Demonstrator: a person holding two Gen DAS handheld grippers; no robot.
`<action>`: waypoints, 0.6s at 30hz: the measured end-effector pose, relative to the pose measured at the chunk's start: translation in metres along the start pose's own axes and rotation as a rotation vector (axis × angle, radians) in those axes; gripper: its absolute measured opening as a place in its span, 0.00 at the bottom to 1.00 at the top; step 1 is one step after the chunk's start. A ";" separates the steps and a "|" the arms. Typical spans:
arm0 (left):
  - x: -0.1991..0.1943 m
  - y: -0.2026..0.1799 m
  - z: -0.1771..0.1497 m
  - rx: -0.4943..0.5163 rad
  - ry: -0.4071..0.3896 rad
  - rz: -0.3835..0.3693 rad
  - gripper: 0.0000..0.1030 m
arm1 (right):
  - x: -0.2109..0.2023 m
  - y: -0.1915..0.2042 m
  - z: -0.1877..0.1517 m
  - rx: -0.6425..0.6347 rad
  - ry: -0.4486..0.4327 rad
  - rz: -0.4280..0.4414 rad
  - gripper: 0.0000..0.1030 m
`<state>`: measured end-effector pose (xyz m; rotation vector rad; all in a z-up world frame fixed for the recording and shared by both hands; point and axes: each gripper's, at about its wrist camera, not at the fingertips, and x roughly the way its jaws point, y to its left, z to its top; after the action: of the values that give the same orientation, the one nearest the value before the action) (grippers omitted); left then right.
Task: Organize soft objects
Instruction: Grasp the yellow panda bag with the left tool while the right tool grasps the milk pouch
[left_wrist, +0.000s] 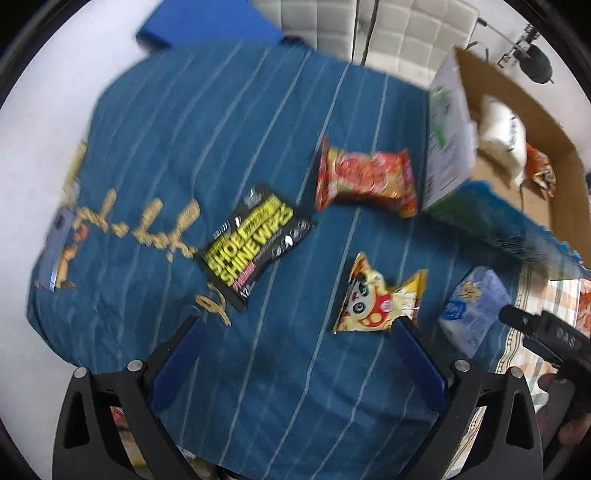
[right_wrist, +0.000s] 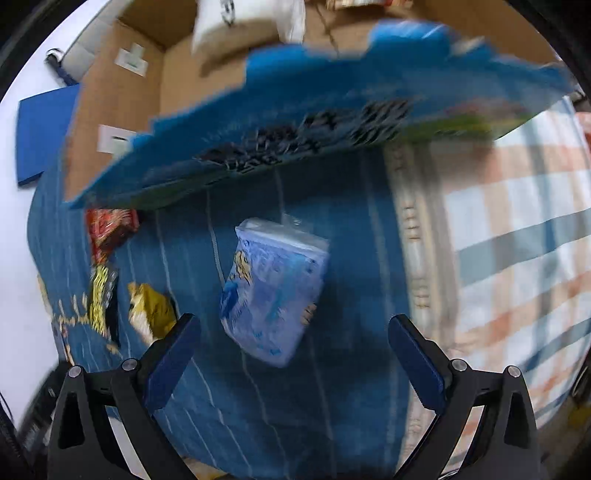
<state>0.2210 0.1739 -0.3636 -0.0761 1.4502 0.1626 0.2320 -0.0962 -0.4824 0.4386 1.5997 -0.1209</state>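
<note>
Soft packets lie on a blue striped cloth (left_wrist: 236, 122). In the left wrist view I see a black and yellow shoe wipes pack (left_wrist: 255, 242), a red noodle packet (left_wrist: 365, 177), a yellow cartoon snack bag (left_wrist: 380, 299) and a pale blue tissue pack (left_wrist: 476, 306). My left gripper (left_wrist: 295, 325) is open and empty above the cloth, its right finger beside the yellow bag. My right gripper (right_wrist: 293, 328) is open, with the tissue pack (right_wrist: 273, 288) just ahead between its fingers. The open cardboard box (left_wrist: 532, 122) holds a white bag (left_wrist: 504, 138) and an orange packet (left_wrist: 541, 171).
The box's blue printed flap (right_wrist: 314, 122) hangs over the cloth ahead of the right gripper. A checked cloth (right_wrist: 517, 240) lies to the right. A blue board (left_wrist: 207, 22) sits at the back. The right gripper's black body (left_wrist: 546, 336) shows at the left view's right edge.
</note>
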 end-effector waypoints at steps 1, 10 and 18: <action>0.010 0.004 0.000 -0.010 0.029 -0.021 0.99 | 0.009 0.002 0.003 0.010 0.011 -0.006 0.98; 0.063 -0.020 0.008 0.027 0.136 -0.116 0.99 | 0.057 0.022 -0.001 -0.004 0.092 -0.026 0.57; 0.103 -0.054 0.009 0.152 0.243 -0.156 0.99 | 0.046 0.006 -0.021 -0.169 0.131 -0.159 0.46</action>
<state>0.2494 0.1284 -0.4674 -0.0867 1.6867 -0.0871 0.2142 -0.0739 -0.5245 0.1914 1.7573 -0.0780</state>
